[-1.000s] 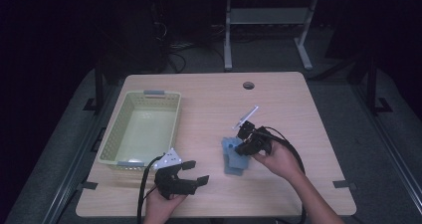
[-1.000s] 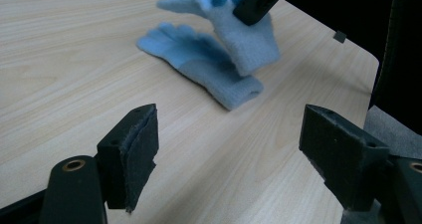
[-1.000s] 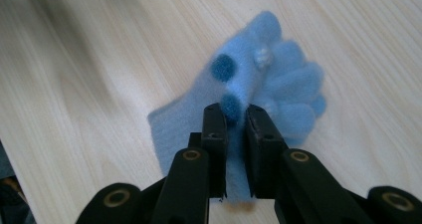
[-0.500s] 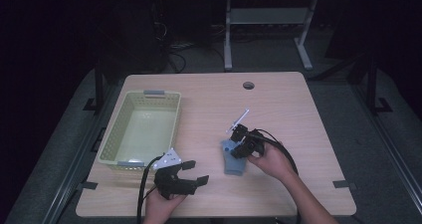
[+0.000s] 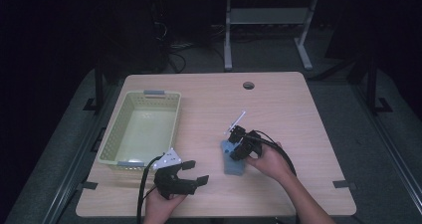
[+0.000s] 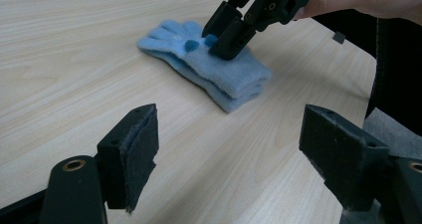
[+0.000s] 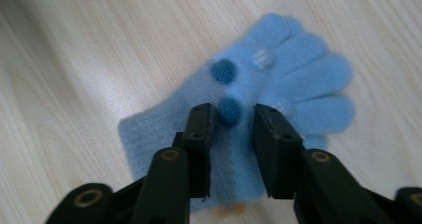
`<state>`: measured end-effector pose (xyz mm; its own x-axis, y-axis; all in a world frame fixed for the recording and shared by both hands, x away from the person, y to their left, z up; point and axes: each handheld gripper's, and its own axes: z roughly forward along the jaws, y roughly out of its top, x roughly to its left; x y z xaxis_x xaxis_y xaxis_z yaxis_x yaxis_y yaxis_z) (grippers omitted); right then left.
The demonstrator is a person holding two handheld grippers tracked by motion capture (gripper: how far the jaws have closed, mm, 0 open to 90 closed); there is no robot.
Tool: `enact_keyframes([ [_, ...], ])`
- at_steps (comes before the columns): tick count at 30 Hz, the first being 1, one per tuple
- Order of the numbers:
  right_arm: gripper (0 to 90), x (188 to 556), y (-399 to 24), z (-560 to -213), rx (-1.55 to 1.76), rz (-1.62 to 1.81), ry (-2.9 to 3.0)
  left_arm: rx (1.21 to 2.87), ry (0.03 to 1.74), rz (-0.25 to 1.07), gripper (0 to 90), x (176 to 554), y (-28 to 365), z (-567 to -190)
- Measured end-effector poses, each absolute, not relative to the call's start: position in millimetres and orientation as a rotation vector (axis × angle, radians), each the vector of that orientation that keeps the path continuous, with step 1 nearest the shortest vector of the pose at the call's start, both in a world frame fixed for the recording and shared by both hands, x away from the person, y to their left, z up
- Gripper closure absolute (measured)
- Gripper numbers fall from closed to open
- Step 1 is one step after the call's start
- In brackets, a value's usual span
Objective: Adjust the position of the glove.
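Wooden table, dark room. My right gripper, jaws just widening, partly parted over the blue glove, nothing pinched. Left gripper waits wide, empty. Basket stands beside, probably for the glove.

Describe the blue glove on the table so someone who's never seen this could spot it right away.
On the wooden table, look right of the pale green basket, near the front edge. The glove lies flat under the right tongs: light blue, fuzzy knit, with darker blue pom-pom dots on its back.
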<state>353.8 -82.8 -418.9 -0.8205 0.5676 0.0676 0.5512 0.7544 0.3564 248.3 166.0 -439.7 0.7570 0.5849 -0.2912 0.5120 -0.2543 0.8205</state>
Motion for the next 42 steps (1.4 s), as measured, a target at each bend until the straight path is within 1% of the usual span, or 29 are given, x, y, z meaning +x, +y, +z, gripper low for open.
enact_keyframes([
  [1,63.5,354.2,-83.4,-418.1,0.929,0.574,2.898,1.911,0.837,0.088,23.1,248.3,166.1,-439.8],
  [2,63.5,354.2,-83.4,-418.1,0.929,0.574,2.898,1.911,0.837,0.088,23.1,248.3,166.1,-439.8],
  [3,61.1,353.6,-83.8,-415.0,0.935,0.596,2.885,1.909,0.839,0.086,23.1,248.3,166.1,-440.0],
  [4,61.7,352.9,-83.7,-413.2,0.932,0.609,2.877,1.908,0.840,0.084,23.1,248.5,166.0,-440.2],
  [5,62.8,352.4,-83.6,-412.2,0.929,0.616,2.869,1.907,0.842,0.082,23.1,248.7,166.0,-440.4],
  [8,72.3,351.8,-82.5,-410.2,0.923,0.633,2.854,1.906,0.843,0.080,23.1,248.9,166.0,-440.7],
  [10,75.9,352.3,-81.3,-411.2,0.925,0.643,2.856,1.903,0.844,0.080,23.2,248.7,166.1,-440.6],
  [11,75.9,352.3,-81.3,-411.2,0.925,0.643,2.856,1.903,0.844,0.080,23.3,248.7,166.1,-440.6],
  [13,79.0,354.3,-80.5,-417.4,0.943,0.638,2.868,1.903,0.844,0.077,23.5,248.8,166.3,-440.7],
  [18,79.7,356.5,-80.1,-431.5,0.977,0.613,2.884,1.906,0.843,0.069,24.0,249.7,166.2,-441.1],
  [20,77.9,356.0,-80.6,-431.6,0.989,0.631,2.879,1.903,0.847,0.061,24.2,250.5,165.6,-441.9],
  [23,69.7,354.8,-84.1,-427.2,1.012,0.678,2.874,1.902,0.854,0.052,24.9,252.3,164.3,-442.8],
  [26,63.6,351.2,-89.6,-422.3,1.040,0.738,2.860,1.894,0.871,0.031,25.3,254.7,162.6,-443.2],
  [27,63.6,351.2,-89.6,-422.3,1.040,0.738,2.860,1.894,0.871,0.031,25.5,254.7,162.6,-443.2],
  [28,59.7,348.5,-95.1,-419.2,1.060,0.766,2.837,1.889,0.880,0.022,26.0,255.3,161.4,-443.2],
  [33,48.7,344.6,-108.1,-415.5,1.145,0.839,2.809,1.877,0.907,-0.008,26.2,262.1,152.9,-441.5],
  [36,46.8,342.5,-113.0,-415.0,1.177,0.865,2.792,1.886,0.920,-0.025,26.9,267.0,146.0,-440.7],
  [39,46.5,340.6,-117.0,-414.7,1.203,0.885,2.773,1.886,0.941,-0.038,30.3,270.7,139.7,-440.8],
  [42,46.2,336.7,-127.2,-416.5,1.283,0.947,2.730,1.865,0.991,-0.084,31.2,278.8,131.2,-442.0],
])
